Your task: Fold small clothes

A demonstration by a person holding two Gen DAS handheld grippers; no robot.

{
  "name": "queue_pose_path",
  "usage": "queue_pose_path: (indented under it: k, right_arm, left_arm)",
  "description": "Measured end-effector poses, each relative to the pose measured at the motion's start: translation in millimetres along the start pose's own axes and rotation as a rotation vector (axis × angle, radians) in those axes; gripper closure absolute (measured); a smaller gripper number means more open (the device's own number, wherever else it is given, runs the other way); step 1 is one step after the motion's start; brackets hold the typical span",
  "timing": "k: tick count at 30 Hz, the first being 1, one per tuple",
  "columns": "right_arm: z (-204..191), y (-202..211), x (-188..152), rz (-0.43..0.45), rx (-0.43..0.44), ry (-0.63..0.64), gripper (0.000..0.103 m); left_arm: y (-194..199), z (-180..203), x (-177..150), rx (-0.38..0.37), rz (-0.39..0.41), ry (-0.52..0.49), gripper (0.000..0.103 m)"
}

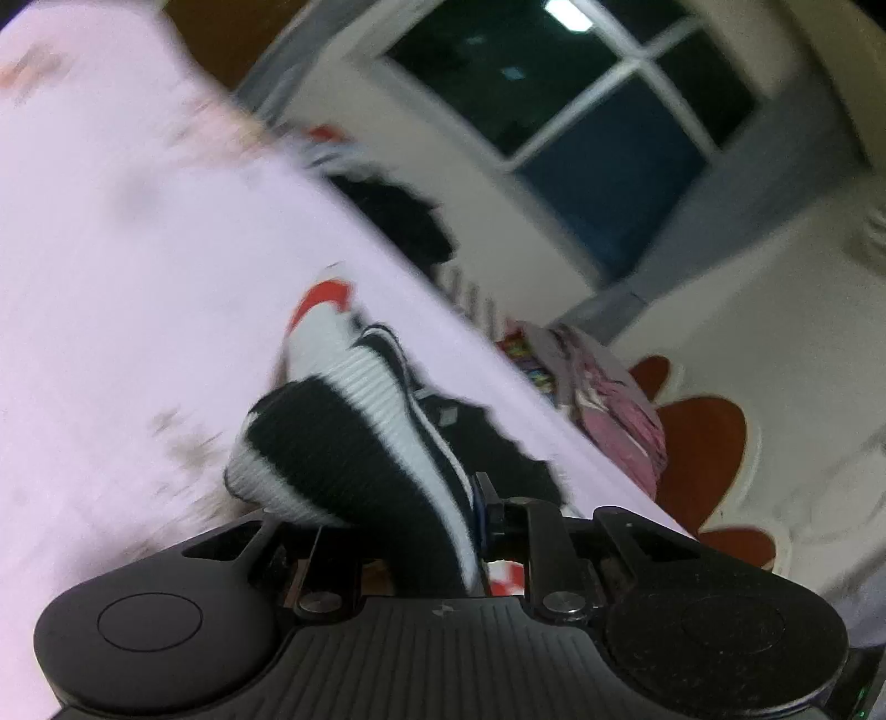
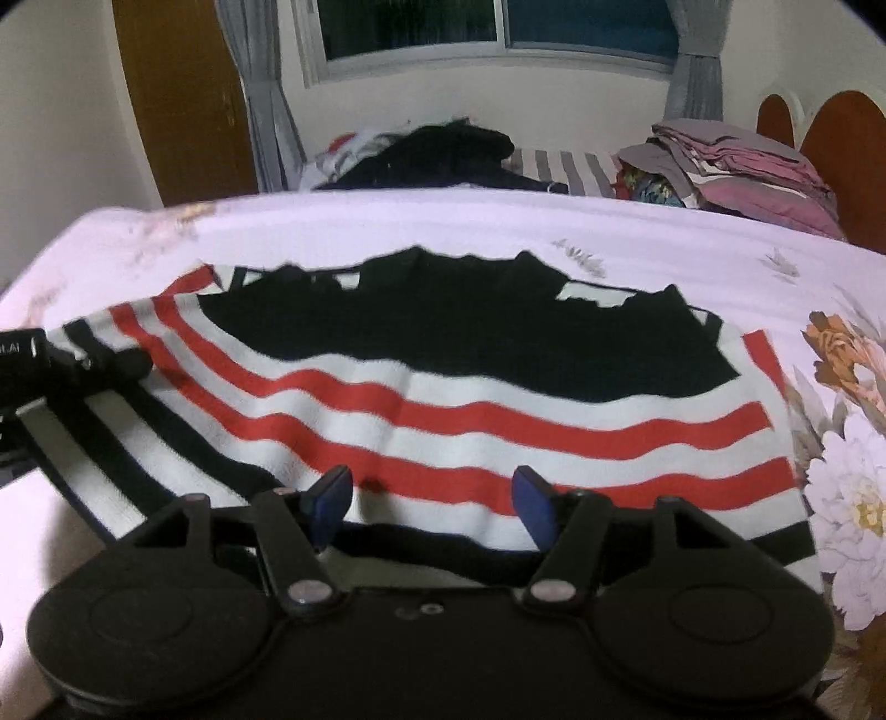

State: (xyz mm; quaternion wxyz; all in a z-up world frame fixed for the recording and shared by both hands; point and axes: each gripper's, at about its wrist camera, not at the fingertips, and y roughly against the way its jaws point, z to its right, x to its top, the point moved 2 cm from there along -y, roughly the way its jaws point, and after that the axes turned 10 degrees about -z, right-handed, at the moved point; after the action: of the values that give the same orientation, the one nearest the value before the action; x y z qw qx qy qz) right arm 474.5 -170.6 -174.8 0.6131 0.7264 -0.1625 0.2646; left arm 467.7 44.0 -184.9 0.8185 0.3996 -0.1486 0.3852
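A small knit top with black, white and red stripes lies spread flat on the pale floral bedsheet. My right gripper hovers over its near hem, open, blue pads apart with nothing pinched between them. At the garment's left edge, my left gripper grips a striped corner. In the left wrist view that bunched black-and-white fabric fills the space between the fingers of the left gripper, which is shut on it and holds it off the sheet. The view is tilted and blurred.
A heap of dark clothes and a folded pink and grey stack sit at the bed's far side, by a brown headboard. A window, grey curtains and a wooden door stand behind.
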Motion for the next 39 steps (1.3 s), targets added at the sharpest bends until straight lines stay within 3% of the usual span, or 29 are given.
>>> queue_pose_path:
  k: [8,13,18,19,22,23,26,33,39]
  right_arm:
    - [67,35,-7,0.052,-0.026,-0.077,0.040]
    - [115,52,-24,0.051,-0.065,-0.166,0.040]
    - [148,71,-40,0.069,-0.076,-0.233,0.040]
    - [152,75,-42,0.076,-0.083,-0.236,0.040]
    - [162,86,-41,0.096,-0.084,-0.247,0.039]
    - [166,89,-38,0.104,-0.073,-0.256,0.038]
    - [170,94,-27,0.132,0.008,-0.286,0.030]
    - [152,61,-2,0.040,0.209,-0.290,0.027]
    - [150,20,0,-0.054,0.264,-0.356,0.027]
  left_arm:
    - [-19,104,-8,-0.088,-0.024,-0.270,0.082]
    - [-45,147,-44,-0.121,-0.119,-0.422,0.082]
    - [-62,163,-92,-0.083,-0.234,-0.548,0.082]
    - [-60,162,-96,-0.067,-0.234,-0.559,0.080]
    - [-50,159,-102,-0.069,-0.249,-0.569,0.061]
    - [-46,159,-102,-0.068,-0.258,-0.590,0.053]
    - [-32,170,-116,-0.088,-0.284,-0.655,0.045]
    - [9,161,-125,-0.127,-0.315,-0.649,0.045]
    - [50,121,-89,-0.048,-0.243,-0.480,0.045]
